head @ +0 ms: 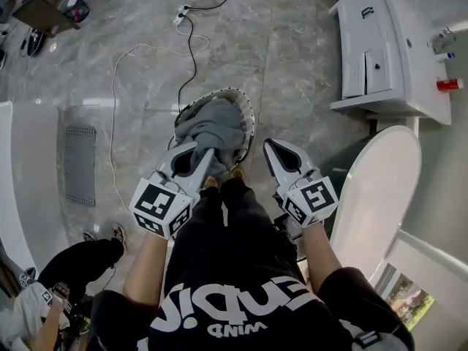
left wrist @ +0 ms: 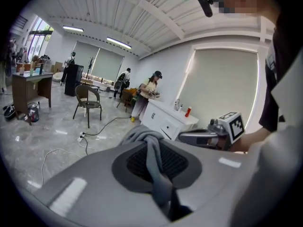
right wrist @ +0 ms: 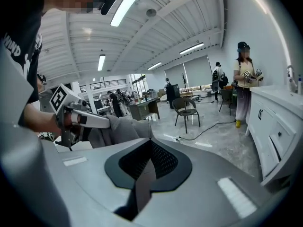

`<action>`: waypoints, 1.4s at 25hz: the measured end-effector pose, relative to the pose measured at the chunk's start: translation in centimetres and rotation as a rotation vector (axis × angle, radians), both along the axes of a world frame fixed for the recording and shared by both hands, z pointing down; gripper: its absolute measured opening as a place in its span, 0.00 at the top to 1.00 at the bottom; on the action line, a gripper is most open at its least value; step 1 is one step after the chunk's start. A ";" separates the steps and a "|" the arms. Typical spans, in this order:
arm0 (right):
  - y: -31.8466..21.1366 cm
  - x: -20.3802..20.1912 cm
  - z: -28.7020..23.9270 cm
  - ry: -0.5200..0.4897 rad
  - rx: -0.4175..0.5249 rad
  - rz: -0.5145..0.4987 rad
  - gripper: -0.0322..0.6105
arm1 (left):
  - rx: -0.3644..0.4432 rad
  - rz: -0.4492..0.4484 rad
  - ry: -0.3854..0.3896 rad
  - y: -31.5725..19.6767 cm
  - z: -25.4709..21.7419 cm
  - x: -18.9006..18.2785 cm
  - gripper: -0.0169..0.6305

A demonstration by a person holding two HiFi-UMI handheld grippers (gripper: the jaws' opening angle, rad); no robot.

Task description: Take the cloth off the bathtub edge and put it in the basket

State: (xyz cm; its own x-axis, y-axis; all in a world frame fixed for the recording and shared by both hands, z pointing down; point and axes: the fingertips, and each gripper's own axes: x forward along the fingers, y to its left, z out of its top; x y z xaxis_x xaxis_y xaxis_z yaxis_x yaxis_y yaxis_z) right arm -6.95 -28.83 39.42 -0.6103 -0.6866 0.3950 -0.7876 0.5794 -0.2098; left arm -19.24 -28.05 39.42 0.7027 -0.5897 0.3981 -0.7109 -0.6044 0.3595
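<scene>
Open hall with bathroom fittings
Bathtub (head: 380, 189) and vanity cabinet (head: 380, 42) stand on marble floor (head: 292, 64) near a desk (left wrist: 31, 86), chair (left wrist: 87, 103) and loose cable (head: 117, 72).

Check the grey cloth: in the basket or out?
Held: grey cloth hangs bunched from the left gripper's fingers over the round speckled-rim basket; touching inside, cannot tell.

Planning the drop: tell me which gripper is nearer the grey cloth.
Left. The left gripper is shut on the grey cloth above the basket; the right gripper is to the cloth's right, shut and clear of it.
</scene>
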 end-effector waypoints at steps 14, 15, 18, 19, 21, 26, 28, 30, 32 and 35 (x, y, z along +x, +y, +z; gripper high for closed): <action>-0.9 0.3 13.8 -0.013 -0.148 0.038 0.94 | -0.066 -0.022 -0.083 -3.4 18.1 1.2 0.94; -0.4 0.7 14.7 -0.014 -0.170 0.051 0.94 | -0.079 -0.028 -0.085 -3.2 19.3 1.2 0.94; 0.4 1.2 17.1 -0.013 -0.213 0.075 0.94 | -0.111 -0.049 -0.088 -2.9 22.6 1.3 0.94; 0.5 1.2 17.7 -0.013 -0.221 0.076 0.94 | -0.119 -0.055 -0.089 -2.9 23.5 1.3 0.94; 0.6 0.9 18.7 -0.013 -0.232 0.074 0.94 | -0.133 -0.065 -0.091 -3.0 25.2 1.5 0.94; 1.1 -0.2 20.5 -0.011 -0.275 0.060 0.94 | -0.159 -0.075 -0.104 -3.4 27.7 1.8 0.93; 1.2 -0.5 20.8 -0.011 -0.284 0.056 0.94 | -0.165 -0.076 -0.112 -3.3 28.1 1.8 0.93; 1.1 -0.8 21.0 -0.012 -0.284 0.051 0.94 | -0.167 -0.076 -0.115 -3.3 28.4 1.6 0.93; 1.0 -1.0 21.2 -0.013 -0.284 0.046 0.94 | -0.172 -0.078 -0.116 -3.2 28.6 1.5 0.93; 1.0 -1.2 21.6 -0.015 -0.292 0.040 0.94 | -0.184 -0.086 -0.133 -2.9 29.4 1.0 0.93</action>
State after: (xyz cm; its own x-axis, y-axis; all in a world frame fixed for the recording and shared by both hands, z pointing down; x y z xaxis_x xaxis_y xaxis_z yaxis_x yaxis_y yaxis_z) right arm -8.16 -27.78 61.01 -0.5921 -0.5689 0.5707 -0.8043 0.4608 -0.3752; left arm -18.23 -30.99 68.80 0.5871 -0.5541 0.5901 -0.8054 -0.4730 0.3572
